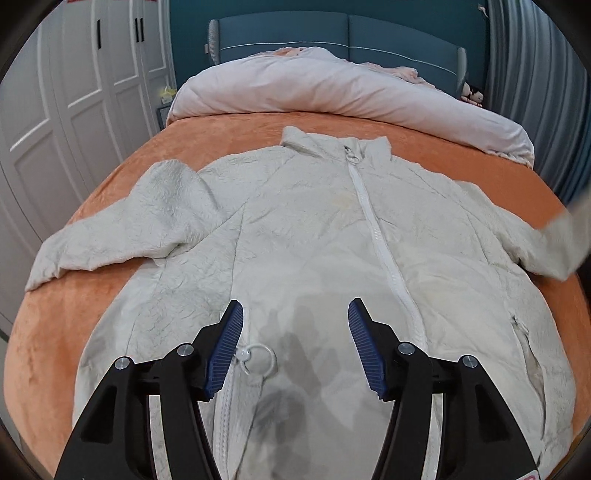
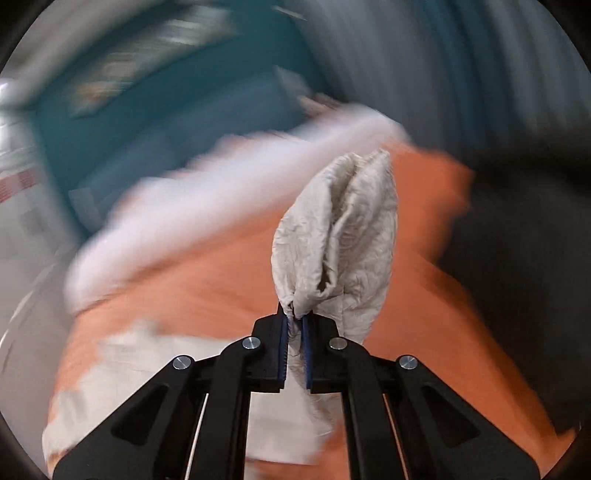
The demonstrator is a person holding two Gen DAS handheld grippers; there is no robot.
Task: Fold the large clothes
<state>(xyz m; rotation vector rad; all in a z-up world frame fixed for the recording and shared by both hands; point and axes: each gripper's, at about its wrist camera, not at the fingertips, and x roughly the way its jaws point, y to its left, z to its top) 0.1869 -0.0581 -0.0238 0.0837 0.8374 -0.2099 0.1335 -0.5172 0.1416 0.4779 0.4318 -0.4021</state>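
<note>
A cream quilted zip jacket (image 1: 303, 236) lies face up on the orange bedspread (image 1: 55, 343), collar toward the headboard. Its left sleeve (image 1: 122, 229) lies spread out to the left. My left gripper (image 1: 295, 325) is open and empty, hovering over the jacket's lower front near the zipper pull ring (image 1: 260, 360). My right gripper (image 2: 294, 321) is shut on the jacket's right sleeve cuff (image 2: 343, 236) and holds it lifted above the bed. That view is blurred by motion. The lifted sleeve shows blurred at the right edge of the left wrist view (image 1: 565, 236).
A pale pink duvet (image 1: 332, 85) is bunched across the head of the bed before a blue headboard (image 1: 369, 33). White wardrobe doors (image 1: 74, 96) stand at the left. Grey curtains (image 1: 535, 74) hang at the right. The bed's right edge (image 2: 454, 221) drops to a dark floor.
</note>
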